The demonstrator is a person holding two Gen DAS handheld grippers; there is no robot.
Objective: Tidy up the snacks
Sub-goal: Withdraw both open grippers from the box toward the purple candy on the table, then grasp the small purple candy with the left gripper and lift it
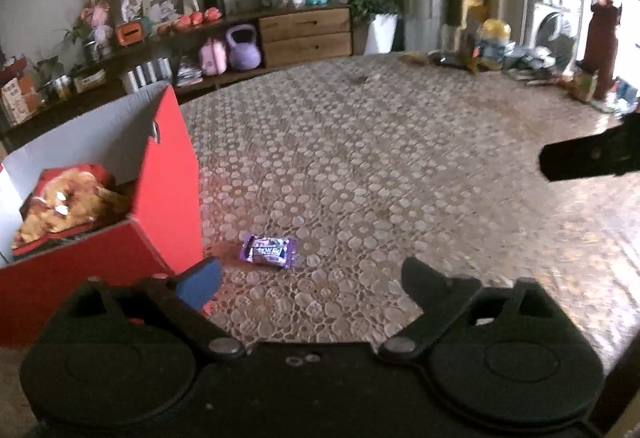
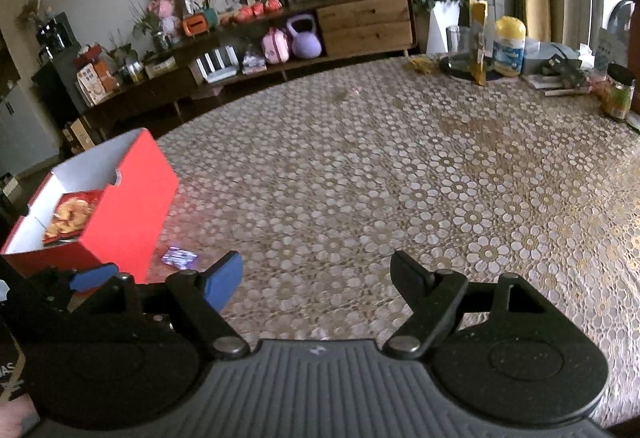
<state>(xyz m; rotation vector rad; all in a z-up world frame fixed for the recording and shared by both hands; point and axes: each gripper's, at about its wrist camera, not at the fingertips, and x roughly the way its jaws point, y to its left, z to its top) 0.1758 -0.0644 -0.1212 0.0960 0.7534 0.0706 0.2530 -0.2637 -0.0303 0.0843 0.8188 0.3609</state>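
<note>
Purple snack packet (image 1: pixel 268 251) lying flat on the worktop (image 1: pixel 400 165), lower centre of frame, just beside the red box (image 1: pixel 168 197). Probably light, crinkly, slippery; best pinched across its middle. Left claw (image 1: pixel 310 280) spread, empty; right claw (image 2: pixel 316 278) likewise.

Left gripper (image 1: pixel 310 278): matte black body, two round disc housings, silver pivot screws at finger bases, blue pad (image 1: pixel 200 284) on its left finger, right finger plain black. Right gripper (image 2: pixel 316 278): same black build and blue pad (image 2: pixel 222 284), plus grey ribbed centre plate (image 2: pixel 316 382) behind the fingers.
</note>
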